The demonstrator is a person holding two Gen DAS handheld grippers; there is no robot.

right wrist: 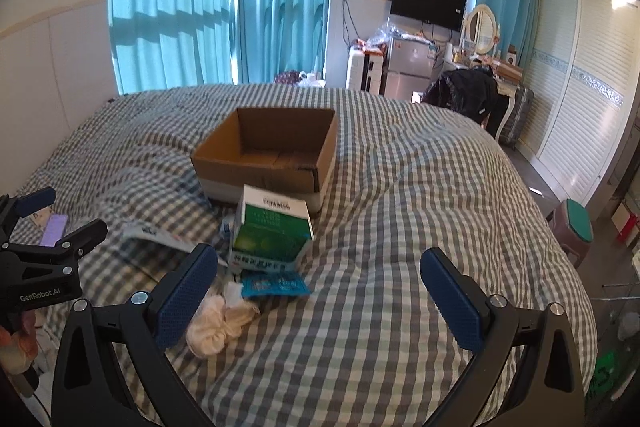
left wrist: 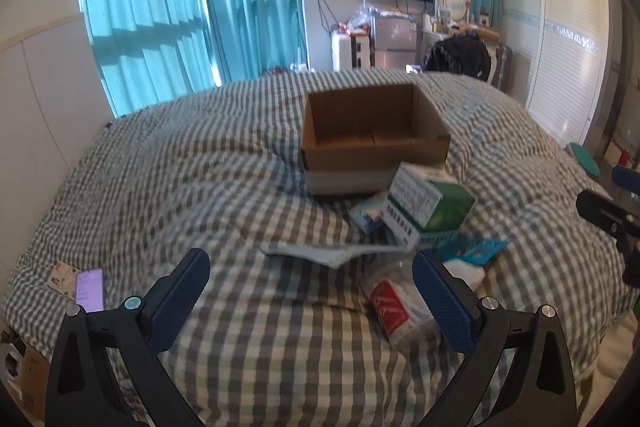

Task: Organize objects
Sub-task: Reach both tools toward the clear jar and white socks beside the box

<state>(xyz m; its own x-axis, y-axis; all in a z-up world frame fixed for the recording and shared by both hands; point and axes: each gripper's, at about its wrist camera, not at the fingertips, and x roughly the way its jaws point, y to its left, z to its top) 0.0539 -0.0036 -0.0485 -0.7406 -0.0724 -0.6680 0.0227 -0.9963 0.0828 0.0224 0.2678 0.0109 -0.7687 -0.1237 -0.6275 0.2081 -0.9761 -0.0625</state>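
Observation:
An open, empty cardboard box [left wrist: 374, 137] [right wrist: 268, 151] sits mid-bed. In front of it lies a pile: a green and white medicine box [left wrist: 430, 205] [right wrist: 272, 227], a blue packet [left wrist: 474, 249] [right wrist: 276, 285], a flat grey-white leaflet [left wrist: 320, 251] [right wrist: 154, 233], a clear bag with a red pack [left wrist: 390, 305], and a white crumpled cloth [right wrist: 218, 323]. My left gripper [left wrist: 312, 269] is open and empty, hovering above the bed just before the pile. My right gripper [right wrist: 320, 265] is open and empty, to the right of the pile.
The checked grey-white duvet [left wrist: 224, 187] [right wrist: 420, 187] covers the bed. A purple phone [left wrist: 90, 289] [right wrist: 54, 229] lies at the left edge. A stool [right wrist: 576, 227] stands on the right. Fridge [right wrist: 406, 71], desk and wardrobe stand beyond the bed.

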